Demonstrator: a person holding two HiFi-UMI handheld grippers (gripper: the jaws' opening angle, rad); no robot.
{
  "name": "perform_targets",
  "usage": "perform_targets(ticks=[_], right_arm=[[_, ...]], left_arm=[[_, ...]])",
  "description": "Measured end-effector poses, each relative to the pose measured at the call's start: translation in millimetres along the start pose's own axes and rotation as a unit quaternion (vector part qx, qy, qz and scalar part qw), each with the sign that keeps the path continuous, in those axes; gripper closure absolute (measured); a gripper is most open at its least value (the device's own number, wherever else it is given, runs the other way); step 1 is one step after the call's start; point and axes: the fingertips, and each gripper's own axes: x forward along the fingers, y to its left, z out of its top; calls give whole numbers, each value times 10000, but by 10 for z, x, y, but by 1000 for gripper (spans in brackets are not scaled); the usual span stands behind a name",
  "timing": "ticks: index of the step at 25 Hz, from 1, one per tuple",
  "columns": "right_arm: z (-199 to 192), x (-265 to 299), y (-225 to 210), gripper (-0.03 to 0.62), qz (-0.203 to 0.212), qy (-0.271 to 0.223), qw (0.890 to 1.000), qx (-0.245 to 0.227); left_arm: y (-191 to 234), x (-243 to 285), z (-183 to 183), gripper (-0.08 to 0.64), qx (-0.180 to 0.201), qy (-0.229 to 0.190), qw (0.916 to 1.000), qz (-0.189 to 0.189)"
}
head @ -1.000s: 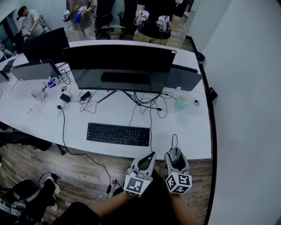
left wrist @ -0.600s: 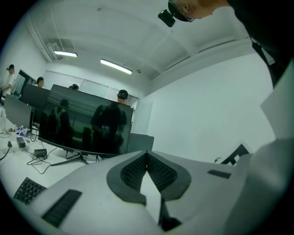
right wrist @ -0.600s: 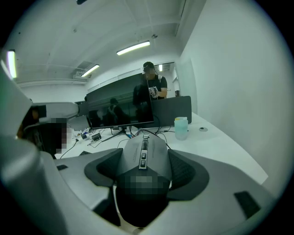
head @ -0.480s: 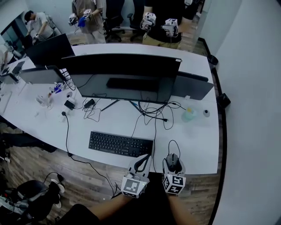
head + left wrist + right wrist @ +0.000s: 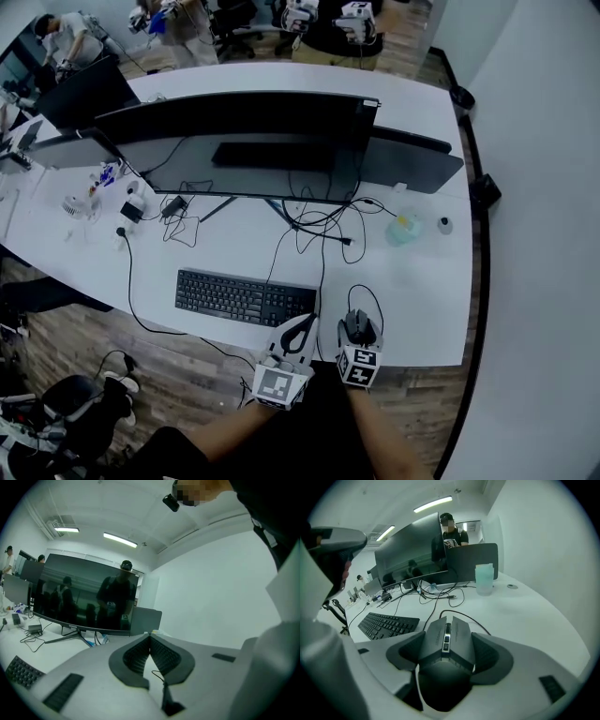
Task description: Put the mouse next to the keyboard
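My right gripper [image 5: 359, 330] [image 5: 446, 644] is shut on a dark wired mouse [image 5: 357, 327] [image 5: 446, 641] near the white desk's front edge, right of the black keyboard [image 5: 244, 297] [image 5: 388, 623]. The mouse's cable [image 5: 366, 293] [image 5: 461, 616] loops away behind it toward the monitor. My left gripper [image 5: 301, 330] [image 5: 150, 638] hangs just left of the right one, at the keyboard's right end, shut with nothing between its jaws. Whether the mouse rests on the desk or is lifted I cannot tell.
A wide black monitor [image 5: 239, 141] stands behind the keyboard, with tangled cables [image 5: 319, 225] under it. A pale green cup [image 5: 404, 228] [image 5: 484, 579] sits at the back right. The white desk's [image 5: 422, 291] front edge runs under both grippers. People stand beyond the desk.
Both grippers, with the mouse in the right one, have moved forward from the desk's front edge toward the keyboard's right end. The head view has shifted as well.
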Motion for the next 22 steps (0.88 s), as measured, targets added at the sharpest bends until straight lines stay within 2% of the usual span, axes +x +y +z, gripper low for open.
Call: perform_targets(ticks=[3,6,10,17,22], right_arm=[[-131,134,20,273,-68,207,9997,-142],[-196,248,6,273,-152,335,9991,-199],[-266,328,22,273,-208,355,9989,-208],[-393,433,54,273,-296,569,9966,-509],[-372,443,77,273,-221,617,9965,-513]], left_arm=[[23,15,-150,554,-83,150,9998,47],[51,47,-110,553,-162,125,9998,60],[115,-28,-149,553,17,163,9999,32],[195,-178,-169,554,-19,129,9999,37],[224,-283,-178,552,29,92,10000,-1]])
